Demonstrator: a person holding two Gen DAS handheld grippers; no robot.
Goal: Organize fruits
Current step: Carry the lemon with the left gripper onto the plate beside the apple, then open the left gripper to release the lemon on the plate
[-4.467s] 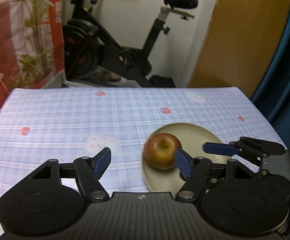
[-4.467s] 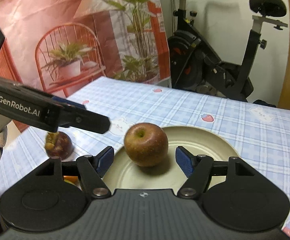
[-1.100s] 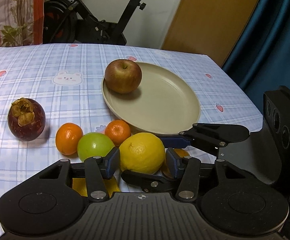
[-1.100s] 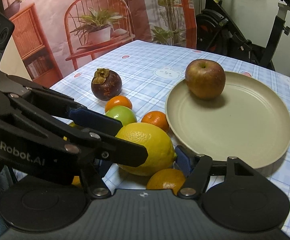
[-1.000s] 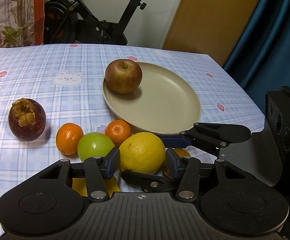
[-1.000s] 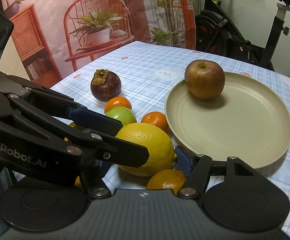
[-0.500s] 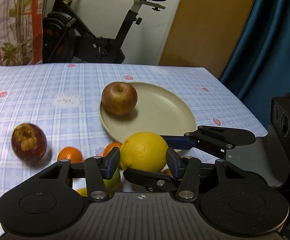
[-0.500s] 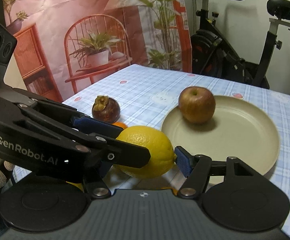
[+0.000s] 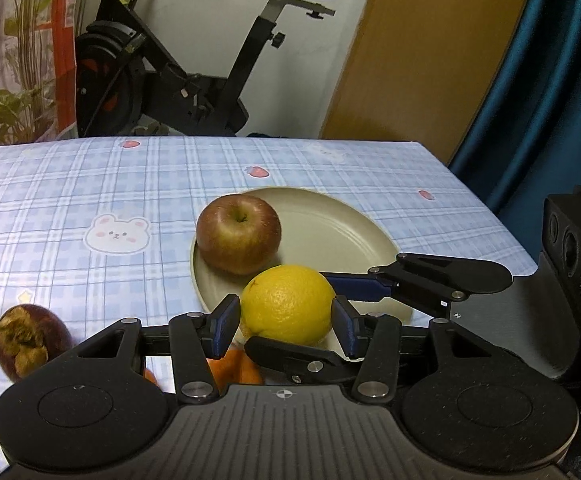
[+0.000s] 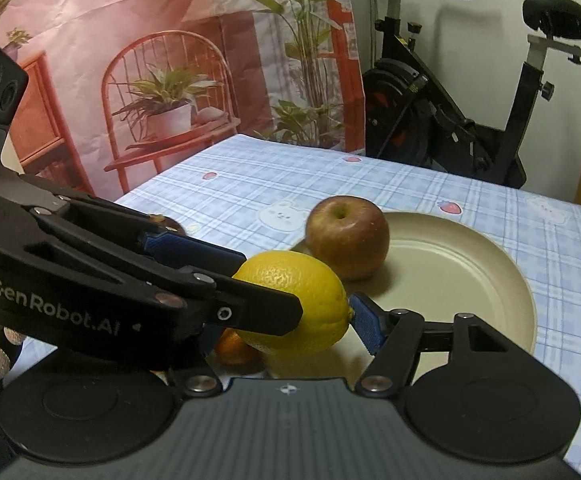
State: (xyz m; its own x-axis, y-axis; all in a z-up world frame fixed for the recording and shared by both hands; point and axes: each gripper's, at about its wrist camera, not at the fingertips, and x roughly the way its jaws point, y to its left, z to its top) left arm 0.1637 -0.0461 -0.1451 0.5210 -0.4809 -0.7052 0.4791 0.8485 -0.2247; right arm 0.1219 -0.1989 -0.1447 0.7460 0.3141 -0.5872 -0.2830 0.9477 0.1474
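A yellow lemon (image 9: 288, 304) hangs just above the plate's near rim, gripped from two sides. My left gripper (image 9: 286, 318) is shut on it, a blue pad against each flank. My right gripper (image 10: 286, 320) also clamps it: one pad presses the lemon's (image 10: 290, 296) pointed end, the other finger is hidden behind the left gripper. A red-brown apple (image 9: 238, 234) sits on the left part of the beige plate (image 9: 330, 224). The apple (image 10: 346, 236) lies just beyond the lemon on the plate (image 10: 470, 264).
A dark mangosteen (image 9: 26, 344) lies on the blue checked tablecloth at the left. Small oranges (image 9: 234, 368) sit below the lemon, partly hidden by the fingers. An exercise bike (image 9: 194, 60) stands past the table's far edge, and a blue curtain (image 9: 550, 80) hangs at the right.
The lemon has come up off the cloth from among the small fruits and moved toward the plate and apple. Both grippers travelled with it, still clamped.
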